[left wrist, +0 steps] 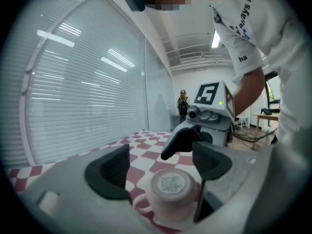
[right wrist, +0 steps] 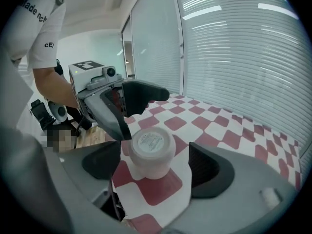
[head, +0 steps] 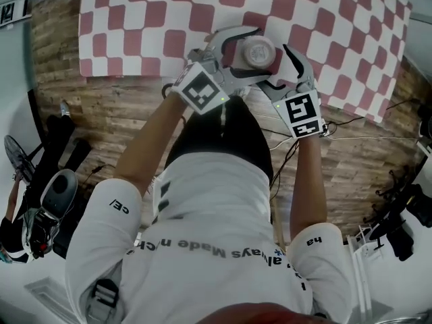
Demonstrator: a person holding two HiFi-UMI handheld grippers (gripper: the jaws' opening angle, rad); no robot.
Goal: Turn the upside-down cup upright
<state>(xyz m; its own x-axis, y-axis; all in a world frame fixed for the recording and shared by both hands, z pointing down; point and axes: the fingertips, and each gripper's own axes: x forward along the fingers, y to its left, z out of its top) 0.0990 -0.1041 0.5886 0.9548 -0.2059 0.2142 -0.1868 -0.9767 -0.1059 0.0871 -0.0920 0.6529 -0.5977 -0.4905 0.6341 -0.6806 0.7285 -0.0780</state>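
Note:
A pale pink cup (head: 259, 50) stands upside down near the front edge of the red-and-white checked cloth (head: 135, 19), its base facing up. My left gripper (head: 251, 54) is open, one jaw on each side of the cup. In the left gripper view the cup (left wrist: 170, 191) sits between the dark pads (left wrist: 109, 172), handle toward the left pad, with a gap there. My right gripper (head: 278, 71) is open just right of the cup. In the right gripper view the cup (right wrist: 150, 151) stands between the pads (right wrist: 209, 169), touching neither.
The checked cloth covers a table whose front edge (head: 223, 79) lies just below the grippers. Wooden flooring (head: 121, 113), cables (head: 358, 130) and equipment (head: 47, 201) lie around the person's legs. Glass walls with blinds (left wrist: 83, 91) stand beyond the table.

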